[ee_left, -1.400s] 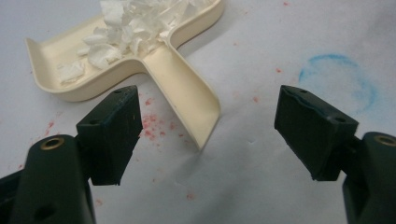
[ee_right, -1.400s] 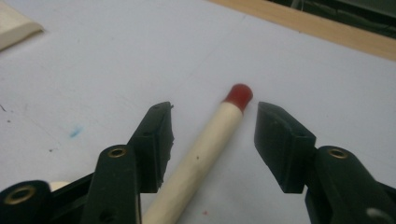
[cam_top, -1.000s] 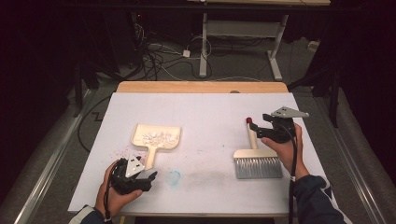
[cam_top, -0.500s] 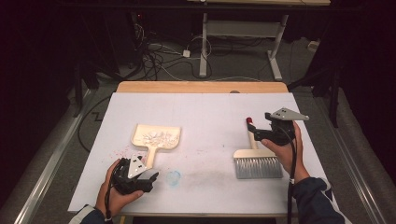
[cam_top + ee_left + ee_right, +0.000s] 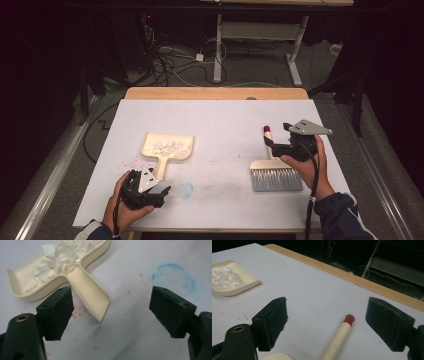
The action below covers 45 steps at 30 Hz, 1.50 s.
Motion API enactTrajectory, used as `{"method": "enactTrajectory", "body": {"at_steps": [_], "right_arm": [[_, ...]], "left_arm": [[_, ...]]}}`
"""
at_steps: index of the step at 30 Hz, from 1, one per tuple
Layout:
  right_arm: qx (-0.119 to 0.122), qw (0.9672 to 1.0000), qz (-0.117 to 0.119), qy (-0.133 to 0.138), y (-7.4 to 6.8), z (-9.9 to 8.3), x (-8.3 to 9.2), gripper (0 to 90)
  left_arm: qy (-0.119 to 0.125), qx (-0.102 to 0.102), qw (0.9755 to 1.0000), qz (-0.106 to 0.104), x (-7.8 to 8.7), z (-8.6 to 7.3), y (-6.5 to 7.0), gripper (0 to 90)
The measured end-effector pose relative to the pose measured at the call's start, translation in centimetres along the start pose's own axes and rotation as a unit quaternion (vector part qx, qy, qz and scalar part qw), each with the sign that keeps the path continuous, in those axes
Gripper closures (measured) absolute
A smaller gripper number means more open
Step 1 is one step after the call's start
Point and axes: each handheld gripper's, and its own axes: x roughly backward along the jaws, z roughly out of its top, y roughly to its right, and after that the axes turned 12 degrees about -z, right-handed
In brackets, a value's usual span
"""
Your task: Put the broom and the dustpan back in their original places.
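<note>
Cream dustpan (image 5: 167, 148) flat on the white table cover (image 5: 220, 125), left of centre, tray heaped with white paper scraps (image 5: 169, 146), handle pointing back toward the near edge. Left gripper (image 5: 159, 192) low near the front left, held in the left hand (image 5: 125, 205), just off the end of that handle. From the left gripper view: jaws spread wide, just finished opening, nothing pinched; dustpan handle (image 5: 91, 296) lying loose on the cover between them, closer to the left-hand jaw, not touched by either pad. Scraps (image 5: 60, 257) piled in the tray beyond. Small red specks (image 5: 75, 312) scattered around the handle, faint blue ring stain (image 5: 175, 277) on the cover just beyond the right-hand jaw. Hand brush (image 5: 275, 170) on the right side of the table, grey bristles toward the near edge, pale wooden handle running away and ending in a red tip (image 5: 267, 129). Right gripper (image 5: 272, 142) held in the right hand (image 5: 305, 165) just above the brush handle, grey plate on top. From the right gripper view: jaws likewise wide apart, just opened, gripping nothing; brush handle (image 5: 337, 342) and its red tip (image 5: 349, 319) lying free on the cover between them, clear of both pads. Dustpan (image 5: 229, 280) off at the far left of that view, well apart from the brush.
</note>
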Motion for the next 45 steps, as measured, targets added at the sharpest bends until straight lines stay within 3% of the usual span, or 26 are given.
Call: {"method": "enactTrajectory", "body": {"at_steps": [4, 7, 20, 45], "right_arm": [[0.007, 1.0000, -0.002, 0.005, -0.4, 0.0, 0.5, 18.7], [0.025, 0.9996, -0.010, 0.010, -0.9, 0.0, 0.8, 18.8], [0.042, 0.9990, -0.003, 0.017, -1.4, -0.3, 2.1, 18.8], [0.079, 0.9965, 0.005, 0.028, -2.3, -2.5, 4.6, 18.7]], "left_arm": [[0.000, -0.004, 1.0000, -0.003, 0.0, 0.0, 0.1, 19.4], [0.000, -0.007, 1.0000, -0.005, 0.0, 0.0, 0.1, 19.4], [0.000, -0.023, 0.9997, -0.003, 0.1, 0.0, 0.2, 19.3], [0.001, -0.027, 0.9996, -0.001, 0.2, 0.0, 0.4, 19.3]]}}
